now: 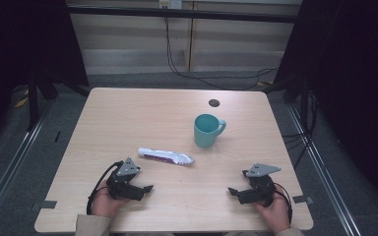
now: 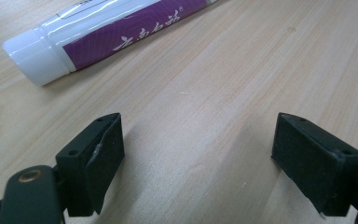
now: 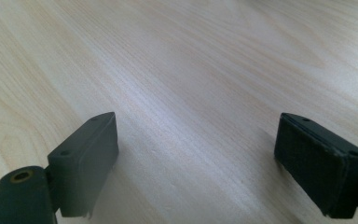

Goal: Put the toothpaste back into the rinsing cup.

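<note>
A pale wooden table is seen from the high view, with grey floor and trailing black cables beyond its far edge. A teal mug stands upright at about 1 o'clock from the table's centre, its handle turned toward 3 o'clock. A small dark round hole is set in the tabletop just beyond the mug, toward 12 o'clock. A white and purple tube lies flat near the table's centre, its length running from 9 to 3 o'clock, well apart from the mug.

The left gripper is held at about 7 o'clock on the table, near the front edge, pointing toward 3 o'clock; the tube lies just beyond it toward 1 o'clock, with bare wood between them. The right gripper is held at about 5 o'clock, pointing toward 9 o'clock. Nothing lies between the two grippers.

In the left gripper view, the jaws of the left gripper are seen spread wide with only tabletop between them. The tube appears at 11 o'clock, its far end cut off by the frame's top edge; a ribbed white cap and white characters on a purple band can be made out, though the print cannot be read. In the right gripper view, the right gripper likewise stands wide apart over bare wood grain.
</note>
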`<state>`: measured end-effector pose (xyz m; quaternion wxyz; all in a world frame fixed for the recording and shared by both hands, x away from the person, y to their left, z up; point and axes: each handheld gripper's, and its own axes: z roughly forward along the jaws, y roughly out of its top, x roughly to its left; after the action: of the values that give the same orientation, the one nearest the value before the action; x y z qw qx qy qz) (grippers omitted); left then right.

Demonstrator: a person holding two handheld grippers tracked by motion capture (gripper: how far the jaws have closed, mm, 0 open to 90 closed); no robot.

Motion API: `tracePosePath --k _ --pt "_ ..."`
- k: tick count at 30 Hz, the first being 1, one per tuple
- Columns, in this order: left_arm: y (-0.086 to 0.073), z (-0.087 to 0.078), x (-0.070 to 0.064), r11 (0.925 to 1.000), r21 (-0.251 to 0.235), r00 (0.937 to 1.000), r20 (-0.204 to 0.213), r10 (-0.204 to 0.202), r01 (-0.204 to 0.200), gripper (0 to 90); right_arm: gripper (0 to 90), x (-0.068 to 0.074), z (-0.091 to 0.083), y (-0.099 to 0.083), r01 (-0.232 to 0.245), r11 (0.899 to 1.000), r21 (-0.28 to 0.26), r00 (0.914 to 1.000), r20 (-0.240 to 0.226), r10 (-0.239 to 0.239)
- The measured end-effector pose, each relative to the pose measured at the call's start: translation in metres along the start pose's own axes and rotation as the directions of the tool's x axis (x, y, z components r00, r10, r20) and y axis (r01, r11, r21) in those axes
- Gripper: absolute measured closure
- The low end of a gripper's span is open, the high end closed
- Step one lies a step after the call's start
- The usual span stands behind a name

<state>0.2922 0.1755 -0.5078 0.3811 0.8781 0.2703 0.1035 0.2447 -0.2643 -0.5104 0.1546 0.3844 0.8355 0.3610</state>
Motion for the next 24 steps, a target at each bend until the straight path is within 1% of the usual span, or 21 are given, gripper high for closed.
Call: tracePosePath --k 2,3,4,6,7,8,9,10,12,13,14,15,16,17,18,19,20,21,22,23,24 --pt "0.000 0.000 0.000 1.0000 0.000 1.0000 -0.001 0.002 -0.002 16.3 12.9 0.000 0.000 0.000 0.000 1.000 0.000 1.0000 0.000 0.000" --pt "0.003 0.001 0.000 0.9998 0.020 1.0000 0.001 0.000 0.000 16.3 12.9 0.000 0.000 0.000 0.000 1.000 0.000 1.0000 0.000 0.000" --pt "0.003 0.001 0.000 0.9998 0.020 1.0000 0.001 0.000 0.000 16.4 12.9 0.000 0.000 0.000 0.000 1.000 0.000 1.0000 0.000 0.000" --pt "0.009 0.001 -0.001 0.9982 0.060 1.0000 -0.001 -0.004 0.004 16.6 12.9 0.000 0.000 0.000 0.000 1.000 0.000 1.0000 0.000 0.000" --pt "0.012 0.001 -0.001 0.9969 0.079 1.0000 -0.001 -0.002 0.002 18.3 12.9 0.000 0.000 0.000 0.000 1.000 0.000 1.0000 0.000 0.000" --pt "0.016 0.001 0.000 0.9932 0.116 1.0000 -0.002 0.000 0.000 20.7 12.9 0.000 0.000 0.000 0.000 1.000 0.000 1.0000 0.000 0.000" --pt "0.023 0.003 0.001 0.9877 0.156 0.9998 0.016 0.010 -0.013 23.2 12.9 0.000 0.000 0.000 0.000 1.000 0.000 1.0000 0.000 0.000" --pt "0.023 0.003 0.001 0.9877 0.156 0.9998 0.016 0.010 -0.013 25.1 12.9 0.000 0.000 0.000 0.000 1.000 0.000 1.0000 0.000 0.000" --pt "0.031 0.004 0.001 0.9797 0.197 0.9992 0.017 0.036 -0.038 26.1 12.9 0.000 0.000 0.000 0.000 1.000 0.000 1.0000 0.000 0.000" --pt "0.040 0.004 0.003 0.9701 0.233 0.9977 0.020 0.064 -0.067 26.1 12.9 0.000 0.000 0.000 0.000 1.000 0.000 1.0000 0.000 0.000" --pt "0.040 0.004 0.003 0.9701 0.233 0.9977 0.020 0.064 -0.067 26.1 12.9 0.000 0.000 0.000 0.000 1.000 0.000 1.0000 0.000 0.000" --pt "0.050 0.003 0.006 0.9619 0.252 0.9944 0.027 0.102 -0.105 26.4 12.9 0.000 0.000 0.000 0.000 1.000 0.000 1.0000 0.000 0.000" --pt "0.055 0.004 0.007 0.9589 0.257 0.9928 0.030 0.116 -0.120 26.9 12.9 0.000 0.000 0.000 0.000 1.000 0.000 1.0000 0.000 0.000" --pt "0.055 0.004 0.007 0.9589 0.257 0.9928 0.030 0.116 -0.120 26.9 12.9 0.000 0.000 0.000 0.000 1.000 0.000 1.0000 0.000 0.000" --pt "0.060 0.004 0.008 0.9525 0.271 0.9903 0.031 0.136 -0.139 26.9 12.9 0.000 0.000 0.000 0.000 1.000 0.000 1.0000 0.000 0.000" --pt "0.070 0.007 0.009 0.9444 0.284 0.9861 0.029 0.163 -0.165 25.9 12.9 0.000 0.000 0.000 0.000 1.000 0.000 1.0000 0.000 0.000" --pt "0.070 0.007 0.009 0.9444 0.284 0.9861 0.029 0.163 -0.165 25.8 12.9 0.000 0.000 0.000 0.000 1.000 0.000 1.0000 0.000 0.000" --pt "0.079 0.010 0.013 0.9447 0.281 0.9856 0.036 0.165 -0.169 25.6 12.9 0.000 0.000 0.000 -0.001 1.000 0.000 1.0000 -0.002 0.001" --pt "0.079 0.010 0.013 0.9447 0.281 0.9856 0.036 0.165 -0.169 25.3 12.9 0.000 0.000 0.000 -0.001 1.000 0.000 1.0000 -0.002 0.001" --pt "0.082 0.012 0.014 0.9453 0.279 0.9857 0.037 0.165 -0.168 25.3 12.9 0.000 0.000 0.000 -0.001 1.000 0.000 1.0000 -0.002 0.001" --pt "0.086 0.014 0.016 0.9417 0.288 0.9847 0.038 0.170 -0.174 25.5 12.9 0.000 0.000 0.000 -0.001 1.000 0.000 1.0000 -0.001 0.001"
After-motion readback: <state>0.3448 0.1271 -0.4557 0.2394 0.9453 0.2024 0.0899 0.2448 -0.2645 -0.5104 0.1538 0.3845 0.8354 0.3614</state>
